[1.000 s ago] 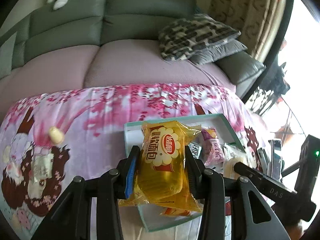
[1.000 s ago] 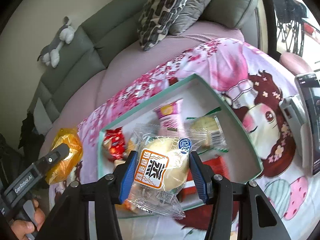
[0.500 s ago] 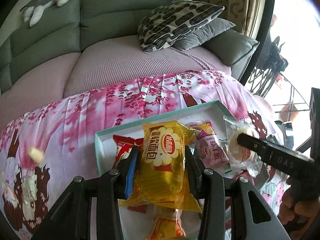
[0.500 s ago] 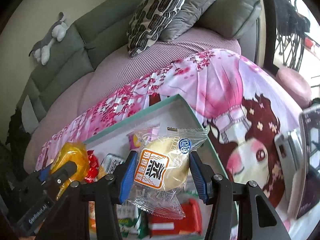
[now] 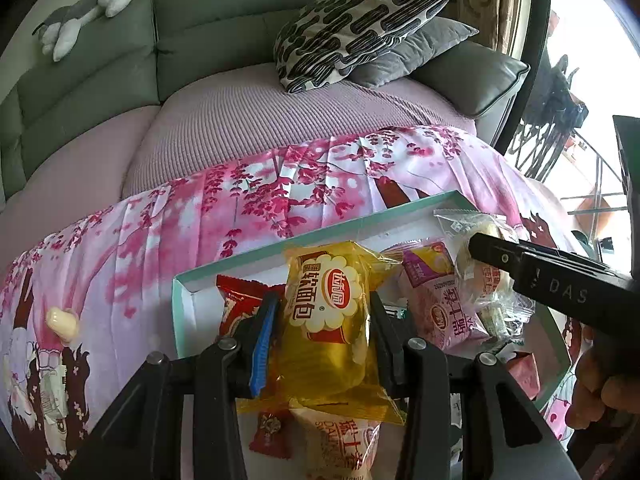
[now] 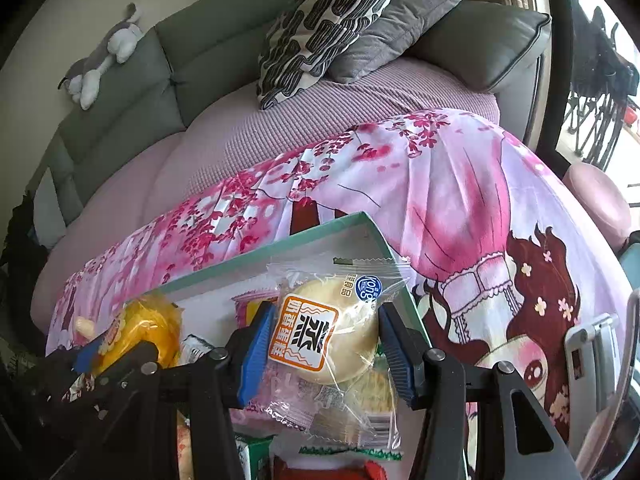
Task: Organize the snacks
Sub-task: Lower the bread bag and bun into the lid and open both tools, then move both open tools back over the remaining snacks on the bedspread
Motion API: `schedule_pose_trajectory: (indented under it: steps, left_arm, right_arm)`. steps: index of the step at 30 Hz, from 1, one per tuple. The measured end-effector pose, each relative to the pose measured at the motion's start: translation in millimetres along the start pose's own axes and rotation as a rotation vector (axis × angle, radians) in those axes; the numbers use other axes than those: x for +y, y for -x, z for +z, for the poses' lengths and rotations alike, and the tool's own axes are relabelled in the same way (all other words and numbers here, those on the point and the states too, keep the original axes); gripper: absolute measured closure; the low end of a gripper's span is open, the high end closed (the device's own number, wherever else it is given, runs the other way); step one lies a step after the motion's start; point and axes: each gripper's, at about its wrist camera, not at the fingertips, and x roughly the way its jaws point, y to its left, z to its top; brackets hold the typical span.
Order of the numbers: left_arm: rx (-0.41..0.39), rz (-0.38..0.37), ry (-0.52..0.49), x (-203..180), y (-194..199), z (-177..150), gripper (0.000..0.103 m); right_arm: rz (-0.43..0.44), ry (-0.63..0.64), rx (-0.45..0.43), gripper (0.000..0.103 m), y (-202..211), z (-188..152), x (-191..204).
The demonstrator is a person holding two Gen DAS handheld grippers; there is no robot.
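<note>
My left gripper (image 5: 322, 314) is shut on a yellow soft-bread packet (image 5: 328, 320) and holds it over the left part of a teal-rimmed white box (image 5: 320, 236). My right gripper (image 6: 324, 338) is shut on a clear-wrapped round bun (image 6: 328, 336) over the box's far right corner (image 6: 360, 220). The right gripper with its bun also shows in the left wrist view (image 5: 484, 268). The left gripper with the yellow packet shows in the right wrist view (image 6: 132, 336). Several snacks lie in the box: a pink packet (image 5: 444, 300) and a red packet (image 5: 236, 300).
The box sits on a pink cartoon-print cloth (image 5: 280, 196) over a table. A small yellow snack (image 5: 62, 322) lies on the cloth at left. A sofa with cushions (image 5: 352, 28) and a plush toy (image 5: 92, 4) stands behind. A phone-like device (image 6: 592, 344) lies at right.
Both grippers have moved forward over the box with their packets still held. The bun is now nearer the box's far right corner, and the yellow packet is deeper over the box.
</note>
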Motion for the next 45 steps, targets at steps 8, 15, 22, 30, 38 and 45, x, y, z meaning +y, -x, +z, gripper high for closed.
schedule_pose_trajectory:
  steps: [8, 15, 22, 30, 38, 45]
  left_arm:
    - [0.031, -0.013, 0.015, -1.9, -1.4, -2.7, 0.054]
    - [0.021, -0.017, 0.055, 3.5, 15.5, -2.3, 0.044]
    - [-0.004, -0.009, 0.116, 17.8, 38.7, -10.2, 0.023]
    - [0.002, 0.016, 0.232, 40.0, 53.6, -42.8, 0.02]
    - [0.061, 0.136, 0.229, 56.3, 46.2, -74.1, 0.016]
    - [0.059, 0.177, 0.239, 64.4, 41.9, -82.9, 0.006]
  right_arm:
    - [0.019, -0.01, 0.001, 0.041, 2.8, -3.1, -2.8]
    - [0.029, -0.015, 0.002, 0.026, 11.1, -11.7, -4.3]
    - [0.045, -0.027, 0.003, 0.017, 26.9, -32.6, -6.2]
    - [0.039, -0.038, 0.035, 0.014, 42.2, -69.9, -6.7]
    - [0.017, -0.019, 0.027, 0.0, 51.8, -85.0, -3.1]
    - [0.011, -0.001, 0.021, 0.0, 54.9, -88.2, 1.5]
